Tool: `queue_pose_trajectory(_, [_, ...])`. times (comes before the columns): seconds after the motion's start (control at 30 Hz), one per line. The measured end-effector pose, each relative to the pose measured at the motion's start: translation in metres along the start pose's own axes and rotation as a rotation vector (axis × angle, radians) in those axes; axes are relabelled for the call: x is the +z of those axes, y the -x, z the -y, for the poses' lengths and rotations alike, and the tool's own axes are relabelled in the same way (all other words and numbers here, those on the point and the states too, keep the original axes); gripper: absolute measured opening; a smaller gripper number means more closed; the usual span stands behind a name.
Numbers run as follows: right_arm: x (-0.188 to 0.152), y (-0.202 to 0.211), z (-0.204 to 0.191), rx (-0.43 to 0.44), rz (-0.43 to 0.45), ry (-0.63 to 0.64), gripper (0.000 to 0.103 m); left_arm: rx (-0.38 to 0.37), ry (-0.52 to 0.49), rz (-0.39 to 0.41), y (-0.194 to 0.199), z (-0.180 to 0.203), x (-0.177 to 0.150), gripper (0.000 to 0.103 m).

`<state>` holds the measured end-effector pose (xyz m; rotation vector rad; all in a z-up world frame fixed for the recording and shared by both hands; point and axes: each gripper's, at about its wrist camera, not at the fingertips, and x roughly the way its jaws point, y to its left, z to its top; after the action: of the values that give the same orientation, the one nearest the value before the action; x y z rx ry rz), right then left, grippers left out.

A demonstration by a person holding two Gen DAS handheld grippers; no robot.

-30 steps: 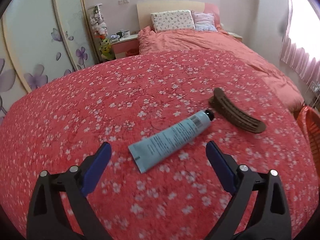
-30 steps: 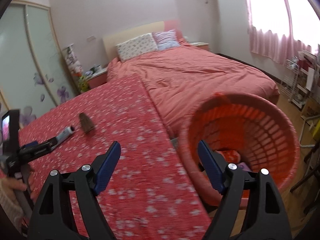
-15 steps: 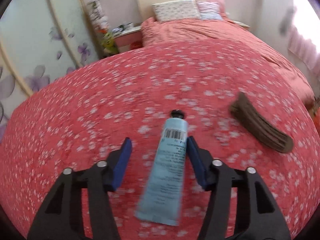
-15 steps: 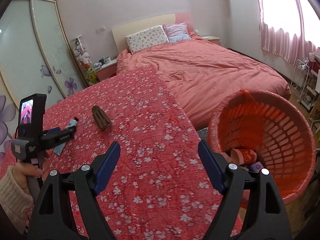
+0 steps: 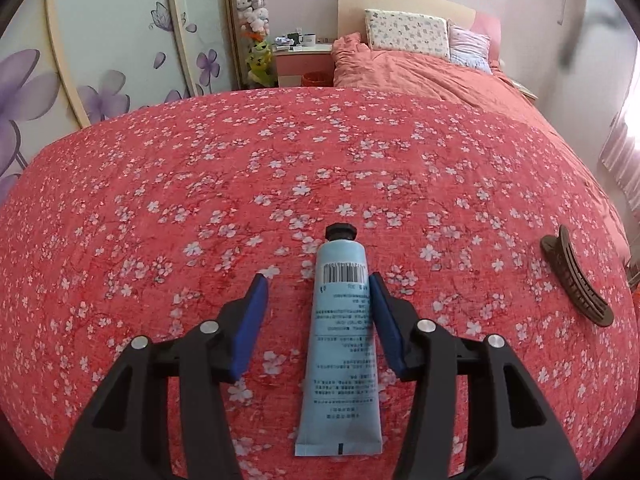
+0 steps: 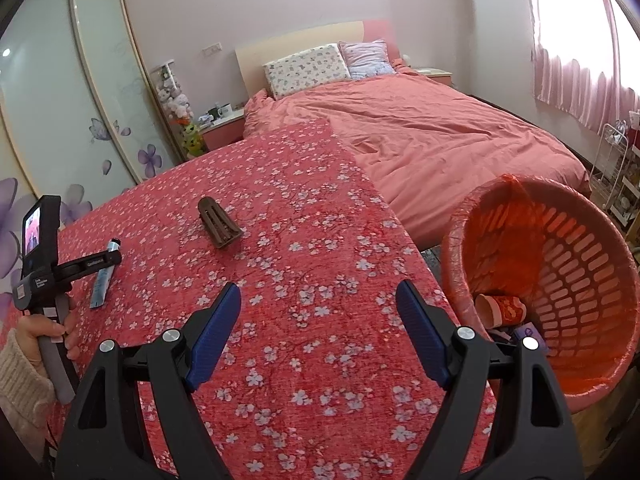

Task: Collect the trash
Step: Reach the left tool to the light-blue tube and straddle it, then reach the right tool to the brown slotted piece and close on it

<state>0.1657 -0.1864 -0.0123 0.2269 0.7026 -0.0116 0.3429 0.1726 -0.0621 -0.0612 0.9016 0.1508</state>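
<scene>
A pale blue tube (image 5: 344, 336) with a black cap lies flat on the red floral tablecloth (image 5: 200, 200), its cap pointing away from me. My left gripper (image 5: 317, 280) straddles the tube and its jaws are closing. The right pad rests against the tube's edge and a gap remains at the left pad. The right wrist view shows the same tube (image 6: 103, 276) at the far left under the left gripper (image 6: 110, 258), held by a hand (image 6: 44, 328). My right gripper (image 6: 318, 292) hangs open over the cloth with nothing in it, left of an orange basket (image 6: 560, 240).
A brown hair clip (image 5: 576, 284) lies on the cloth to the right of the tube, also the hair clip (image 6: 218, 222) mid-table. The basket holds a red paper cup (image 6: 500, 308) and other bits. A pink bed (image 6: 440, 128) stands behind the table.
The left gripper moved forward over the tube and rolled until the tube lay lengthwise between its fingers, and the jaws narrowed a lot. The right gripper shifted slightly, still open.
</scene>
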Motion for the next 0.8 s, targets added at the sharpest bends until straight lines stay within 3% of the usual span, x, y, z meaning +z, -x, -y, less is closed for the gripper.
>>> queue_pose_trajectory(0.1, [0.005, -0.004, -0.010, 0.006, 0.003, 0.029, 0.079, 0.002, 0.006, -0.001, 0.000, -0.001, -0.001, 0.052])
queue_pose_trajectory(0.17, [0.008, -0.009, -0.018, -0.004, 0.005, 0.058, 0.079, 0.020, 0.016, -0.008, -0.002, -0.003, -0.001, 0.064])
queue_pose_trajectory(0.37, [0.021, -0.032, -0.049, -0.003, -0.001, 0.158, 0.079, 0.013, 0.028, -0.015, -0.006, -0.014, 0.000, 0.072])
queue_pose_trajectory(0.8, [0.052, -0.118, -0.096, -0.011, -0.115, 0.261, 0.079, 0.007, 0.023, -0.017, -0.008, -0.011, -0.001, 0.072])
